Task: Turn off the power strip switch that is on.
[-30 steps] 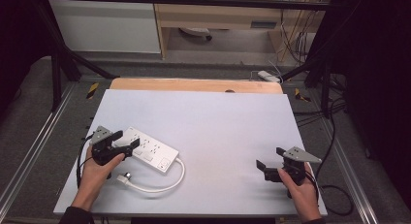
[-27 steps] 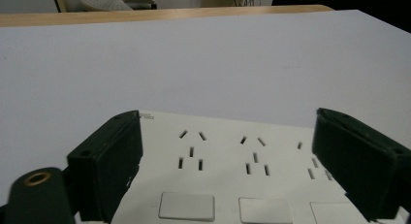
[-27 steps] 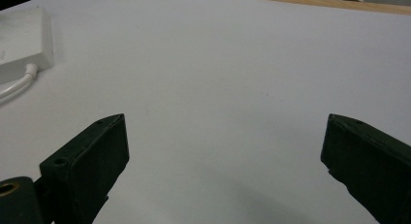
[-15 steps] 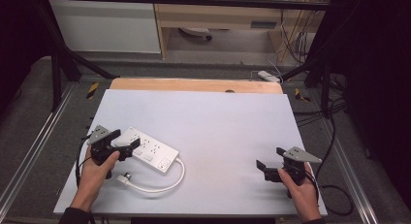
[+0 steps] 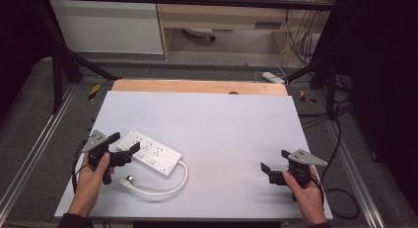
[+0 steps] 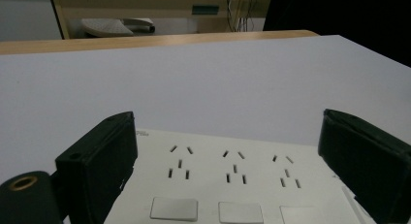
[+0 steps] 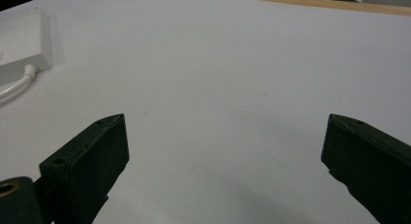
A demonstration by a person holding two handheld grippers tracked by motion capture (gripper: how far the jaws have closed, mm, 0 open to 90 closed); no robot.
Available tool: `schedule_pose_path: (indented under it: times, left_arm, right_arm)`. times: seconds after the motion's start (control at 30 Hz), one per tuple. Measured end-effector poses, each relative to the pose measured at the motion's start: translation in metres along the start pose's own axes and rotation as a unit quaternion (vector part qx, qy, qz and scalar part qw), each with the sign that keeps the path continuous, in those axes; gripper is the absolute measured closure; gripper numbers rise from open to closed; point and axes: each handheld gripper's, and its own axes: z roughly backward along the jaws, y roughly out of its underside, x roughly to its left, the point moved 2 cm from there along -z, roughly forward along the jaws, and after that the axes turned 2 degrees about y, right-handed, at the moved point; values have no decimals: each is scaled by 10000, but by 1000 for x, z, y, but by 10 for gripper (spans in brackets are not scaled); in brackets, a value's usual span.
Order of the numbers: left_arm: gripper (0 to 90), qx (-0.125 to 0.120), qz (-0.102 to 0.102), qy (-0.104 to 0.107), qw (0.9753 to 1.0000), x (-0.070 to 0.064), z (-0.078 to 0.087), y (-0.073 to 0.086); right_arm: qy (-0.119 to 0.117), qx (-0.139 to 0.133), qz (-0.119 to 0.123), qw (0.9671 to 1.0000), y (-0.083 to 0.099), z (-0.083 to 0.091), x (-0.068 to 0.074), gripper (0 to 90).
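A white power strip lies flat on the left part of the white table, several sockets facing up. Its white cable loops round toward the front and ends in a plug. My left gripper is open at the strip's left end, held low over the table. In the left gripper view the power strip lies just ahead, between the spread jaws of the left gripper. My right gripper is open near the front right, with nothing between the jaws of the right gripper.
A wooden board edge runs along the table's far side. In the right gripper view a corner of the power strip and its cable lie far to the left. Black frame legs and loose cables sit beyond the table.
The left gripper has drifted slightly to the left at the strip's end. The right gripper and the power strip have not moved.
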Motion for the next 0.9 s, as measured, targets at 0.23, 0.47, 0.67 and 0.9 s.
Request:
schedule_pose_path:
  times: [0.23, 0.47, 0.67, 0.9]
  left_arm:
    - [67, -116, -14, 25, 9999, -4, 10, -3]
    - [64, -155, -65, 101, 9998, -9, 18, -2]
    - [62, -200, -76, 133, 9997, -12, 24, -1]
    - [61, -165, -108, 192, 9996, -15, 32, 4]
  right_arm:
    - [2, -9, -22, 10000, 0, 0, 0, 36]
    - [-3, -28, -27, 10000, 0, 1, 0, 35]
    - [0, -29, -25, 10000, 0, 1, 0, 35]
    - [5, -24, -28, 10000, 0, 1, 0, 35]
